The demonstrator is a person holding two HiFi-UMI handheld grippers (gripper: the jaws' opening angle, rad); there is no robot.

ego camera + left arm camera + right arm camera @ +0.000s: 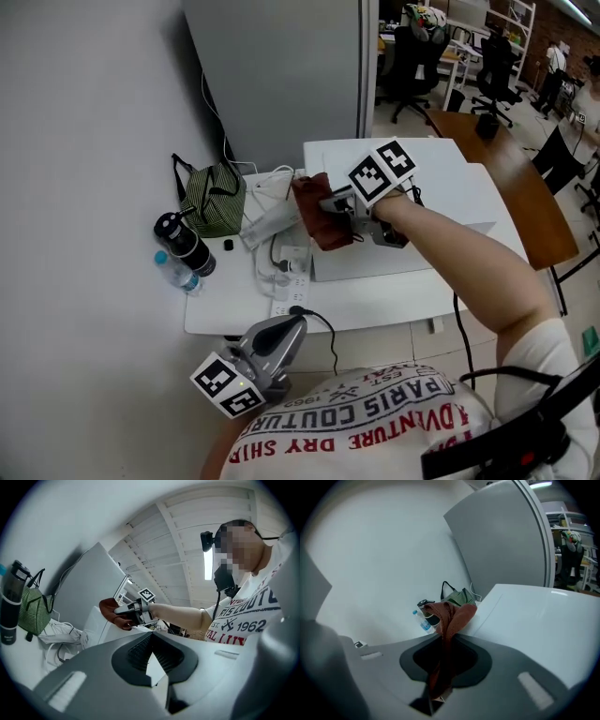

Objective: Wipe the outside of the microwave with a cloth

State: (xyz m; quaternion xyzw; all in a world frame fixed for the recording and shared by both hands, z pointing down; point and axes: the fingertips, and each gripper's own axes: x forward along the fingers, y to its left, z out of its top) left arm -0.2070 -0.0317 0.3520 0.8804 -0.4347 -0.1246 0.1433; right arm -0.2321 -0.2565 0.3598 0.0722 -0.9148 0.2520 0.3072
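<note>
The microwave [450, 202] stands on the white table [234, 305], its back towards the grey partition, with a clutter of cables, a green bag and bottles to its left. I judge the wiping to be under way along the top's left edge. The right gripper [330, 208] is reached out over that edge with the rust-brown cloth [315, 217] bunched at the corner. In the right gripper view the jaws are clamped on the cloth [452, 616], which runs up between them and flops over at the tip, beside the white top. I cannot tell whether the fabric is pressed onto the surface or hangs just clear of it.

The next move, as I see it, calls for laying the cloth flat on the casing and dragging it across the top or down the left side. I would keep the grip firm, since only a narrow fold is pinched.

The left gripper [281, 330] hangs low near my body, jaws closed together with nothing between them, touching nothing.
</note>
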